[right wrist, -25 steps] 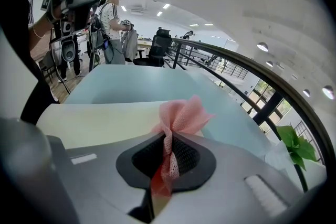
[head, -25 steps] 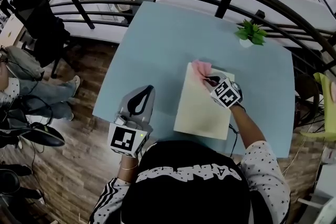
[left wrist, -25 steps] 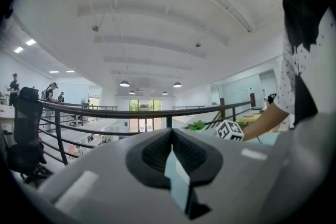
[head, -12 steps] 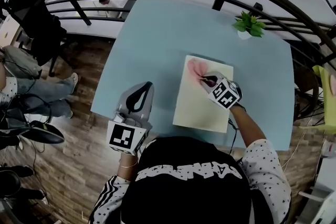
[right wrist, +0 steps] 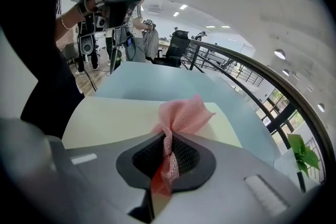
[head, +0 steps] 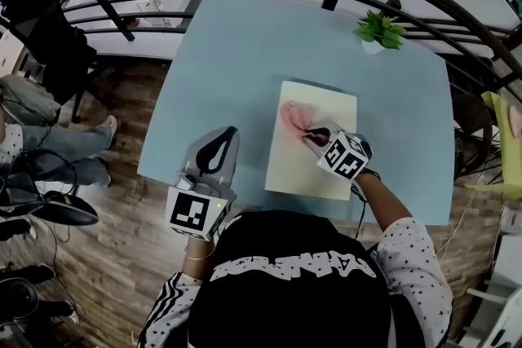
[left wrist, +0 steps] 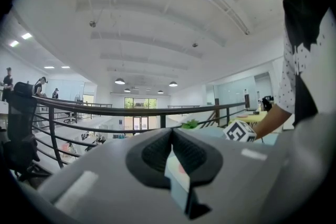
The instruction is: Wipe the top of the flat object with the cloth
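Right gripper [right wrist: 165, 153] clamping pink mesh cloth [right wrist: 181, 112] atop cream flat rectangular board [head: 303, 165] mid-table; left gripper [left wrist: 172, 135], jaws together, at table's [head: 236, 61] near-left edge.

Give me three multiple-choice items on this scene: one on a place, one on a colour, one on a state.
1. Where does the potted plant stand?
A) near the far right corner of the table
B) on a shelf
C) on the floor

2. What colour is the cloth?
A) blue
B) pink
C) white

3. The right gripper is:
A) open and empty
B) open above the cloth
C) shut on the cloth

Answers:
1 A: the head view shows it on the tabletop by that corner.
2 B: it looks pink in both views that show it.
3 C: the right gripper view shows the cloth pinched between the closed jaws.
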